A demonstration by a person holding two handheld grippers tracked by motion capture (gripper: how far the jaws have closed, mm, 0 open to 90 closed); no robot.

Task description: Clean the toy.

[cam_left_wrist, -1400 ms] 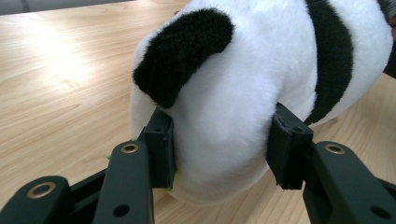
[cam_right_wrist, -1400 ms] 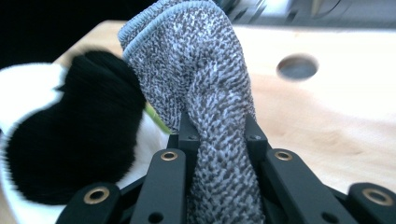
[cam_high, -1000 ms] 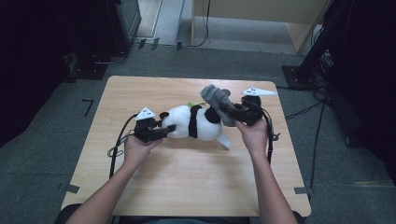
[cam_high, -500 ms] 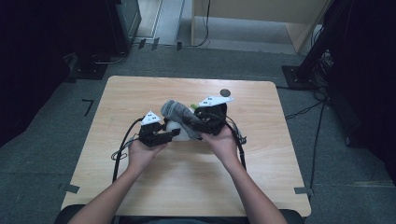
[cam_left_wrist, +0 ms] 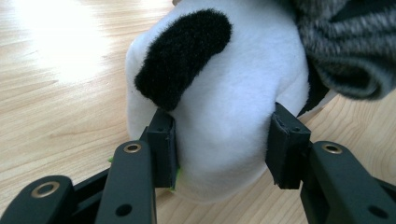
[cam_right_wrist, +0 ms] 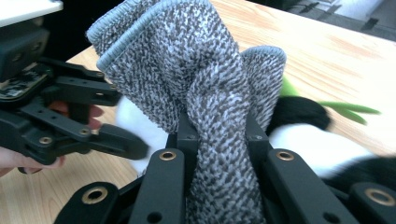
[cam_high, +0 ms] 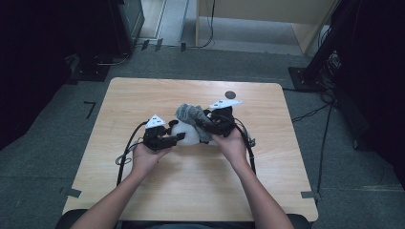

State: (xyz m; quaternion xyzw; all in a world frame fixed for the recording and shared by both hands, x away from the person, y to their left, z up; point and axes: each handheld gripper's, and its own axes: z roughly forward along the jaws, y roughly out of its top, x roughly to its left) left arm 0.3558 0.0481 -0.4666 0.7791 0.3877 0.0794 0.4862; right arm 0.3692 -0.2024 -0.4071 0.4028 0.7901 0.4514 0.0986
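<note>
On the light wooden table (cam_high: 143, 200) lies a soft black-and-white plush panda toy (cam_left_wrist: 224, 93), just in front of the person and between the two hands. The left gripper (cam_high: 168, 140) has its jaws clamped on the toy's white rounded end, one pad pressed in beside a black fuzzy patch, so the plush bulges between them. The right gripper (cam_right_wrist: 219, 140) is pinched tight on a bunched fold of a grey speckled knitted cloth with a pale blue hem (cam_right_wrist: 187, 60), which stands up above the jaws and hangs right over the toy, touching or nearly touching its top in the high view. The step looks like drawing the cloth over the toy. To do it well, keep the left hold firm and low so the plush cannot roll, bring the hem down past the far side before letting go, and avoid trapping cloth under the left jaws
</note>
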